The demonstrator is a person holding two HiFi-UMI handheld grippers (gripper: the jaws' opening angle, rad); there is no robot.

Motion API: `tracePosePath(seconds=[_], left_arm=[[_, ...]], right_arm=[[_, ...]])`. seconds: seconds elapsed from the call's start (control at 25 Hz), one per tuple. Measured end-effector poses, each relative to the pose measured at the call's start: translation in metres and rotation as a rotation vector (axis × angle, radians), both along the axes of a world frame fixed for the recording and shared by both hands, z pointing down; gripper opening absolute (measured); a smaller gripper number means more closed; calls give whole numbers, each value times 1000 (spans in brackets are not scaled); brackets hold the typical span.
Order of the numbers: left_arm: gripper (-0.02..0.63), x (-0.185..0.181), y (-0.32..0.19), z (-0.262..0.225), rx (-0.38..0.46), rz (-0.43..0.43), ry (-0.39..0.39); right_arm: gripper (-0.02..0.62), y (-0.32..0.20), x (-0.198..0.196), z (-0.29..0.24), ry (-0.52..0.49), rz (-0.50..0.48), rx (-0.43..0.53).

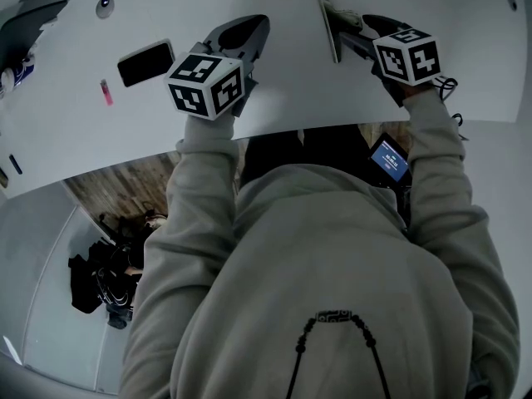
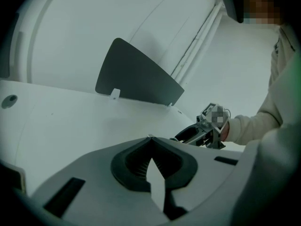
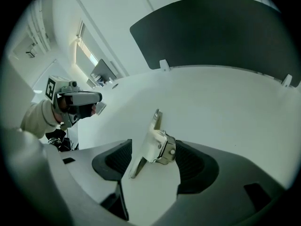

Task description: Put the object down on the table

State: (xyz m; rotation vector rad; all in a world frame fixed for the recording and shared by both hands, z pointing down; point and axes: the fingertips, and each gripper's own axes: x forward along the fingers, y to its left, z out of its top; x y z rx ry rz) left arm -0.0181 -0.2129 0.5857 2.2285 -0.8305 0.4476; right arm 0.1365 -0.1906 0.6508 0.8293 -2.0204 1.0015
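Bracket of pale metal (image 3: 157,145), a flat plate with a riveted clasp on one face, stands tilted on its thin edge on the white table (image 3: 225,107). It sits between the jaws of the right gripper (image 3: 155,159). Those jaws are spread wide. The clasp lies touching or just beside one ribbed pad, which of the two cannot be told, and the other pad is clearly apart from the plate. The head view shows the same bracket as a narrow strip just ahead of the right gripper's marker cube. The left gripper (image 2: 151,140) hovers over bare table well off to the side, its jaws pressed together on nothing.

The bracket seems to be down but not settled. Balanced on an edge and leaning, it will likely topple flat once the nearby pad stops propping it, and it may clatter or skid. If the right gripper pulls back at an angle, the ribbed pad could snag the clasp and drag or flip the bracket. A straight withdrawal along the jaws looks safest.
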Motion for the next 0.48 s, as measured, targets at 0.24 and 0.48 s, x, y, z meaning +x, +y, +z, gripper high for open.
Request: tracePosePath(seconds=[0.24,0.48], left_arm=[[3,0,2,-3,13,-1,-10],[3,2,4,-9,18,5,2]], right_arm=[[258,1,2,-9,-4,-10,-7],[203,-9,5,-19,-4,6,1]])
